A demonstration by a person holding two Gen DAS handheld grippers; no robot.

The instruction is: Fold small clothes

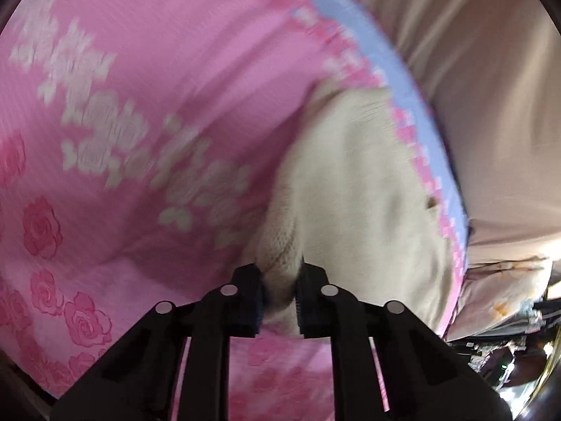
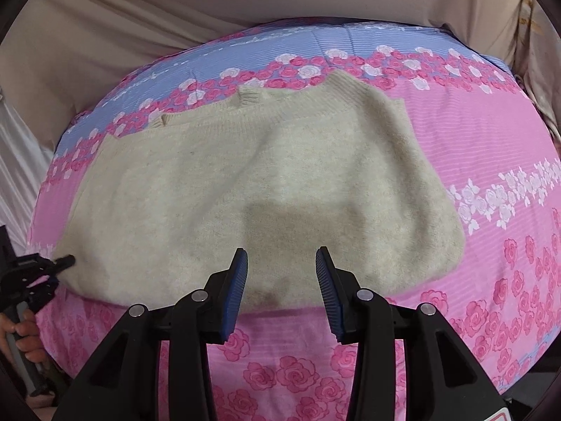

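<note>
Through the right wrist camera we see the whole cream sweater (image 2: pixel 266 189) spread flat on the pink rose-print sheet (image 2: pixel 491 161), its ribbed neckline (image 2: pixel 305 101) toward the far side, close to the sheet's blue band (image 2: pixel 266 49). Our right gripper (image 2: pixel 281 291) hangs just above the sweater's near hem with its blue-padded fingers (image 2: pixel 235 291) spread apart and nothing between them; its shadow falls on the knit below.

At the left edge of this same view we catch our left gripper (image 2: pixel 61 261) from the outside, its tip meeting the sweater's left edge, with the left hand (image 2: pixel 21 336) wrapped around its handle lower down. From here we cannot tell how its jaws stand.

The left wrist camera settles that. There our left gripper (image 1: pixel 280 298) is clamped on a bunched fold of the cream sweater (image 1: pixel 361 193), the knit pinched between the two fingers (image 1: pixel 250 301). This view is blurred and tilted, showing only a strip of the garment running away toward the blue band (image 1: pixel 413 105), and beyond it a beige draped cloth (image 1: pixel 491 87), which in the right view lies behind the sheet's far edge.
</note>
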